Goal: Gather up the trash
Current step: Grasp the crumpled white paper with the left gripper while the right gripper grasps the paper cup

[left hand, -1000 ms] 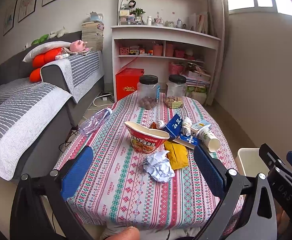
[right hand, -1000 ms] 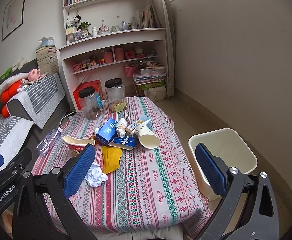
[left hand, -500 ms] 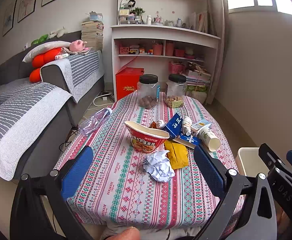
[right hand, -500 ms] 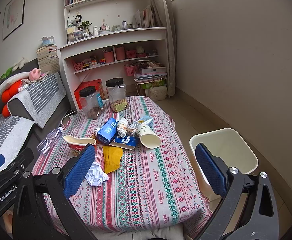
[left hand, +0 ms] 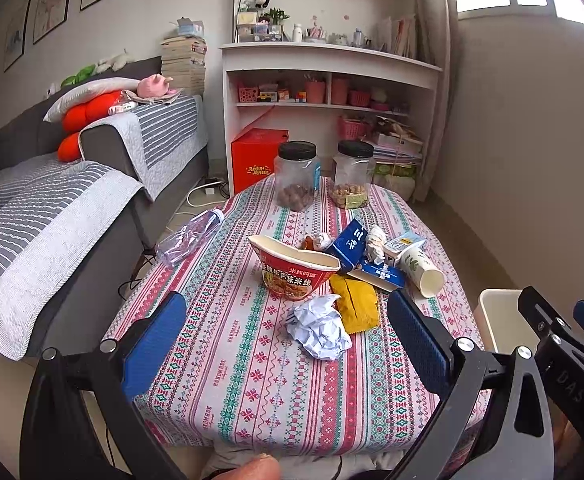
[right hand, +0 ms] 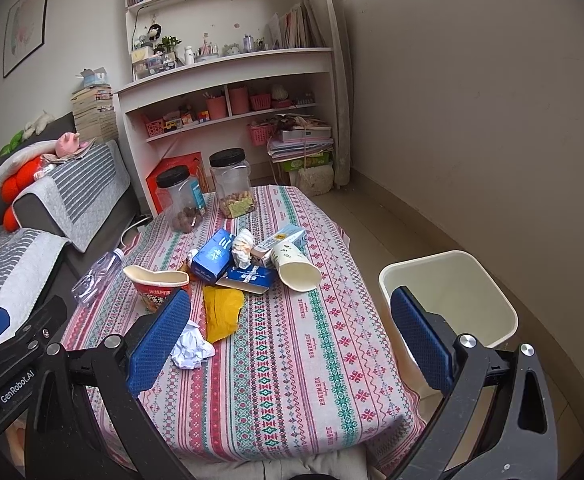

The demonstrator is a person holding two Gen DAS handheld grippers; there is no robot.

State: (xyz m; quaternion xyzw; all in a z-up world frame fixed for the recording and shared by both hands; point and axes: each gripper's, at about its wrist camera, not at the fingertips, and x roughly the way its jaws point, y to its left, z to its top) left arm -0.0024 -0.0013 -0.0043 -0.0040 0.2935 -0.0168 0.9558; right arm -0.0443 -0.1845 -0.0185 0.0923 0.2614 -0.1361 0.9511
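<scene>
While both hand-held grippers (left hand: 282,338) (right hand: 290,336) hover wide open, empty: risk crushing crumpled paper (left hand: 319,330) loosely, dropping it short of bin (right hand: 447,280)

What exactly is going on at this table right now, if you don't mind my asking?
A person holding a gripper in each hand is about to clear trash. Both the left gripper and the right gripper hover open and empty at the near edge of the table. The crumpled paper, yellow wrapper, noodle bowl and paper cup lie untouched. The white bin stands on the floor to the right.
</scene>
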